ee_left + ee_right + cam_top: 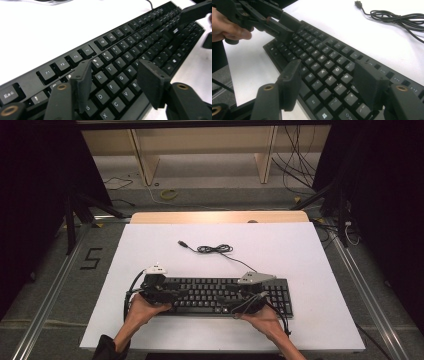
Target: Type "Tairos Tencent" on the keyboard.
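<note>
Your left gripper and right gripper hover, jaws open and empty, over the keyboard lying near the tabletop's front edge; it looks stiff, light, slippery; grip its end edges, not the keys.

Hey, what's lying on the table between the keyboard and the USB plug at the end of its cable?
Between the keyboard and the USB plug, the high view shows the coiled cable on bare white table.

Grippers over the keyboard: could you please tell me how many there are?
2. The left gripper hangs over the keyboard's left end, the right gripper over its right half, both with jaws apart above the keys.
</note>
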`<state>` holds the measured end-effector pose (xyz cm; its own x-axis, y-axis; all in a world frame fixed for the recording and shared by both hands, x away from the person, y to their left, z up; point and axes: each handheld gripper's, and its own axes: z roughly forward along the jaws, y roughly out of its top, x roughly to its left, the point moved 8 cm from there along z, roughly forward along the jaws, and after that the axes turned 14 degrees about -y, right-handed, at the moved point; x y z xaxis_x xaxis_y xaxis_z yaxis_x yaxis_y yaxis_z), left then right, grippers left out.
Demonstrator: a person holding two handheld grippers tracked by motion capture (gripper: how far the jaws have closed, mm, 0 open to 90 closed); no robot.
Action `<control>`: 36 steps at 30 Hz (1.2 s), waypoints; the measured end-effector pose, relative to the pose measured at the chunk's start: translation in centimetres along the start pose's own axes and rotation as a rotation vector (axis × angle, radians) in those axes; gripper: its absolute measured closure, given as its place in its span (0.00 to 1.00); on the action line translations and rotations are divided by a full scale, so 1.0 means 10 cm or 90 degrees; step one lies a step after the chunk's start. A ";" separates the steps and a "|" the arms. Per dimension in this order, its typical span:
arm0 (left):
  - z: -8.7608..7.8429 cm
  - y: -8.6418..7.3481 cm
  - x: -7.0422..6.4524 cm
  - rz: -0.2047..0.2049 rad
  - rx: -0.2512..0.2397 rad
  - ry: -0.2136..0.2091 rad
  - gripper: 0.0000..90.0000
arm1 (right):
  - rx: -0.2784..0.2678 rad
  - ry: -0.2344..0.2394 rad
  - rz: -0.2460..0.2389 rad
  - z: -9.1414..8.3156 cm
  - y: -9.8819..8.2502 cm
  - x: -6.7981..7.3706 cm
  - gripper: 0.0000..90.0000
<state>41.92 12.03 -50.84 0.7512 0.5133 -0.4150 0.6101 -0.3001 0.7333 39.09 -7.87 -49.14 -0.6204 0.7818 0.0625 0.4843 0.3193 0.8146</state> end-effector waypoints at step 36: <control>0.35 0.01 0.06 0.013 0.080 0.013 0.99 | -0.005 -0.006 0.011 -0.15 -0.09 -0.05 0.40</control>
<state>43.33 9.51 -52.93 0.7596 0.5220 -0.3881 0.6222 -0.4091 0.6675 38.01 -9.33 -49.07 -0.6064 0.7919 0.0717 0.4899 0.3012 0.8181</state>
